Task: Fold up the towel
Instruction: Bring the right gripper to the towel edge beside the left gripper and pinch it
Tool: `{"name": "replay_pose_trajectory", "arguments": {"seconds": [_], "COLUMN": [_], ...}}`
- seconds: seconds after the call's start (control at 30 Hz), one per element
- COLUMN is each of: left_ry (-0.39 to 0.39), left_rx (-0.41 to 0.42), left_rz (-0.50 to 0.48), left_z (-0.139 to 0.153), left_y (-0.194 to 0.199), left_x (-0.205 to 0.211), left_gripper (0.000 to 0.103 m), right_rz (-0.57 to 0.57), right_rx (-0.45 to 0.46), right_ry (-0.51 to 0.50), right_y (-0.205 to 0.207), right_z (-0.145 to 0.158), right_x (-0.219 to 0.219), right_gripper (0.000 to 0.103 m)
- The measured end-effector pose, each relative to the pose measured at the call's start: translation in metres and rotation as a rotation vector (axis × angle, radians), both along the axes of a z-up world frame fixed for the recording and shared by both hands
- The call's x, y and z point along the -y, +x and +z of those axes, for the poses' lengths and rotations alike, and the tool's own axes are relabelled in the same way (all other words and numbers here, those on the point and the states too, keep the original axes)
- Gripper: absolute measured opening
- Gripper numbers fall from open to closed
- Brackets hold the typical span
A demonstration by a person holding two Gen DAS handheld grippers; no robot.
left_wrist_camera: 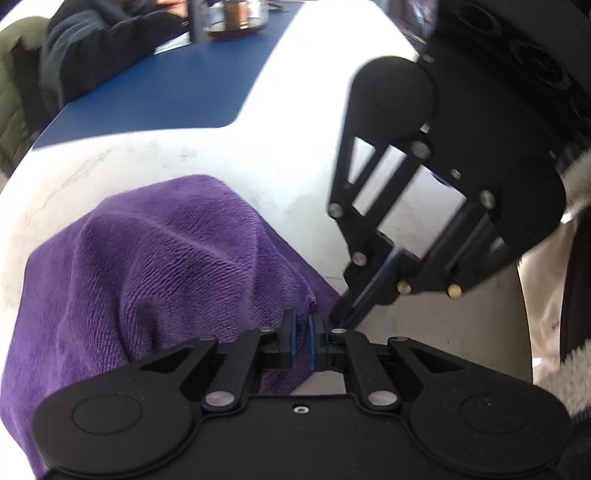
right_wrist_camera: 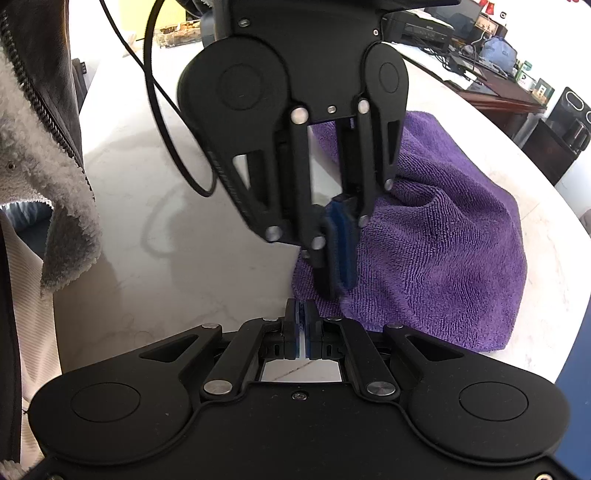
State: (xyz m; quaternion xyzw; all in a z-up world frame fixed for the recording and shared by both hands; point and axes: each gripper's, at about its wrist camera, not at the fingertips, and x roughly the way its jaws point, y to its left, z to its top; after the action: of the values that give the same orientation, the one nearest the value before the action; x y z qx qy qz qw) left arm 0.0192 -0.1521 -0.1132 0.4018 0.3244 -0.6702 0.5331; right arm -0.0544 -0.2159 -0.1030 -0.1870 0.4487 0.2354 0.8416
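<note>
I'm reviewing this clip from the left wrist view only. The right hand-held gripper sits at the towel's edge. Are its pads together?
Observer: Yes. From its own camera, the right hand-held gripper is shut, with its tips at the towel's near corner. I cannot tell whether cloth is pinched.
Operator: Is there anything beside the left hand-held gripper that I miss?
Observer: A black cable hangs in a loop above the table next to it.
Operator: What's beyond the table on that side?
Observer: A black printer on a cluttered desk.
</note>
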Motion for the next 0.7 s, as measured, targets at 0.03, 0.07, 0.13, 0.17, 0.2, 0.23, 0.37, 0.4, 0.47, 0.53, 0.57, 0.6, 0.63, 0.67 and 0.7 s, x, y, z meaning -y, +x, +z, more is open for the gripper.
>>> {"name": "replay_pose_trajectory", "arguments": {"seconds": [0.03, 0.07, 0.13, 0.17, 0.2, 0.23, 0.37, 0.4, 0.47, 0.53, 0.57, 0.6, 0.63, 0.67, 0.7], "left_ry": [0.002, 0.006, 0.008, 0.008, 0.007, 0.004, -0.007, -0.007, -0.011, -0.016, -0.020, -0.025, -0.033, -0.043, -0.052], "left_rx": [0.003, 0.006, 0.015, 0.019, 0.019, 0.019, -0.002, -0.014, -0.024, -0.036, -0.041, -0.045, -0.055, -0.064, -0.081], "left_rz": [-0.008, -0.020, -0.034, -0.041, -0.042, -0.041, 0.007, 0.028, 0.051, 0.079, 0.095, 0.111, 0.137, 0.163, 0.198], "left_z": [0.000, 0.001, 0.001, 0.002, 0.002, 0.002, 0.001, 0.000, -0.004, -0.004, -0.003, -0.003, -0.002, 0.000, 0.002], "left_y": [0.000, -0.001, -0.002, -0.002, -0.002, -0.002, 0.003, 0.005, 0.005, 0.006, 0.007, 0.008, 0.010, 0.012, 0.016], "left_x": [0.000, 0.000, 0.000, 0.000, 0.000, 0.000, -0.002, -0.002, 0.004, 0.002, 0.000, -0.001, -0.003, -0.006, -0.009], "left_gripper": [0.007, 0.007, 0.007, 0.007, 0.007, 0.007, 0.007, 0.006, 0.003, 0.002, 0.002, 0.002, 0.002, 0.002, 0.002], "right_rz": [-0.001, -0.002, -0.003, -0.003, -0.002, -0.002, -0.001, 0.000, 0.000, -0.003, -0.005, -0.008, -0.010, -0.014, -0.021], "right_rx": [0.000, 0.000, -0.001, -0.001, -0.002, -0.002, -0.002, -0.002, -0.002, -0.002, -0.001, 0.000, 0.001, 0.004, 0.007], "right_ry": [0.000, 0.000, 0.000, 0.000, -0.001, -0.001, 0.000, -0.001, -0.001, 0.002, 0.004, 0.006, 0.006, 0.006, 0.006], "right_y": [0.000, 0.000, 0.000, 0.000, 0.000, 0.000, -0.001, -0.002, -0.002, -0.003, -0.003, -0.003, -0.003, -0.003, -0.003], "right_z": [0.000, 0.000, 0.000, 0.000, 0.000, 0.000, 0.001, 0.001, 0.001, 0.001, 0.001, 0.001, 0.001, 0.001, 0.000], "right_x": [-0.001, -0.001, -0.003, -0.003, -0.003, -0.004, -0.002, -0.001, 0.000, 0.000, 0.000, 0.000, 0.000, 0.000, 0.000], "right_gripper": [0.002, 0.002, 0.002, 0.002, 0.002, 0.002, 0.002, 0.002, 0.003, 0.002, 0.002, 0.002, 0.002, 0.003, 0.003]}}
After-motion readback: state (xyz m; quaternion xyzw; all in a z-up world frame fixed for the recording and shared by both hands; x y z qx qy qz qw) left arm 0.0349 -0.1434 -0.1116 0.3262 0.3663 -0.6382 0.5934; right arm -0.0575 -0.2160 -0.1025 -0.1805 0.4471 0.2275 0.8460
